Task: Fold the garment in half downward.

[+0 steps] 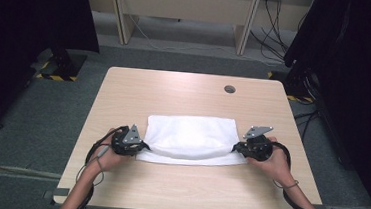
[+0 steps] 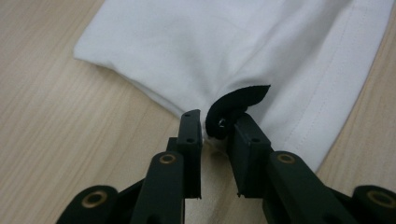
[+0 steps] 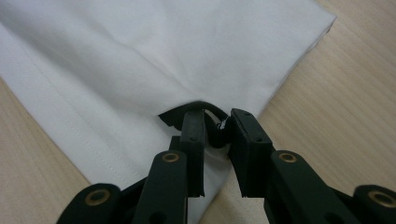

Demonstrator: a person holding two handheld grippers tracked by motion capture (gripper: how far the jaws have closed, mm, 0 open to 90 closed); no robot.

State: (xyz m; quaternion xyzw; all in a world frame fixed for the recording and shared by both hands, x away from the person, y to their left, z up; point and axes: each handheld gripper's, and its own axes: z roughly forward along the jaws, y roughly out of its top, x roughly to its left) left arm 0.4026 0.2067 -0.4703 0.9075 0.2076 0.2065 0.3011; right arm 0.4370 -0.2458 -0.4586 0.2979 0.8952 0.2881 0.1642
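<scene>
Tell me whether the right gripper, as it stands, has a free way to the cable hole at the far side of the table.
Probably not yet: the right gripper is pinching the white cloth's edge. The tabletop up to the cable hole lies bare, so only that grip ties it up.

Cloth: a folded white cloth [image 1: 191, 137] is lying across the near middle of the counter [image 1: 184, 92].
Left hand-held gripper [image 1: 142, 145]: it is meeting the cloth's left end, a hand wrapping around it.
Right hand-held gripper [image 1: 235, 148]: it is meeting the cloth's right end.
Counter: a round cable hole [image 1: 230, 89] is sitting near its far right.
Floor: cables [image 1: 271, 38] are trailing beyond the counter.
</scene>
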